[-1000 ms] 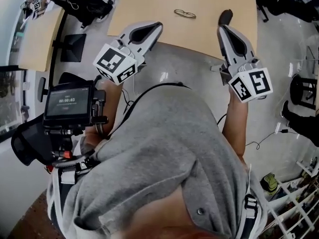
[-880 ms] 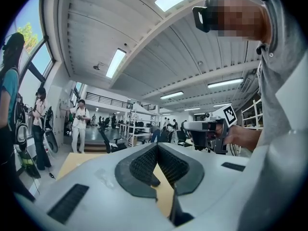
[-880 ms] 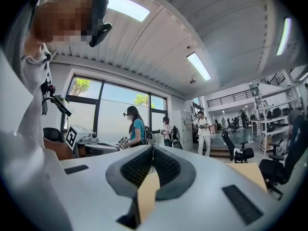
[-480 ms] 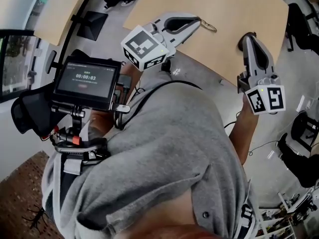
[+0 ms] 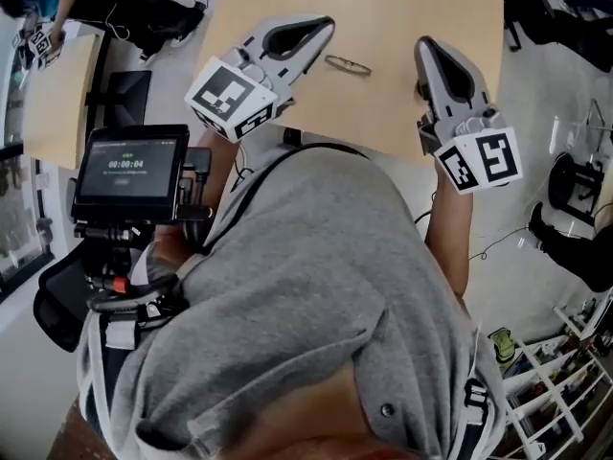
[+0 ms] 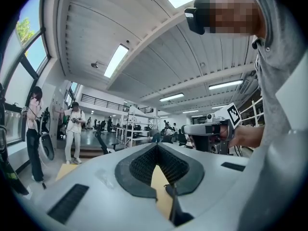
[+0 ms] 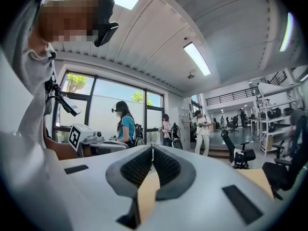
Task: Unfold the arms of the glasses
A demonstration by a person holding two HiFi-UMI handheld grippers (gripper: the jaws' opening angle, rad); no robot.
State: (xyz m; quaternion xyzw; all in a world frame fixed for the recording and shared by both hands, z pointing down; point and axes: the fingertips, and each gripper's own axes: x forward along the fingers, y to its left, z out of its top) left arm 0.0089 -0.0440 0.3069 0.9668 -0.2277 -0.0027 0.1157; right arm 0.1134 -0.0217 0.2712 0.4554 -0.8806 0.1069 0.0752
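- Your left gripper (image 5: pixel 324 27) has its jaws pinched together on nothing, with the tip near the left side of the glasses (image 5: pixel 347 64).
- Your right gripper (image 5: pixel 424 48) is the same deal, closed and empty, off to their right.
- The glasses lie flat on the tan table (image 5: pixel 402 8) between both tips. They're too small to tell how the arms sit.

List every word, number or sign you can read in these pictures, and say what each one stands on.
"00:00:04": on the lit screen at the person's left, in the head view.
The smaller lines above and below that number are too small to read.
The marker cube on the left gripper and the marker cube on the right gripper carry square black-and-white patterns, no letters.
Nothing else is legible.
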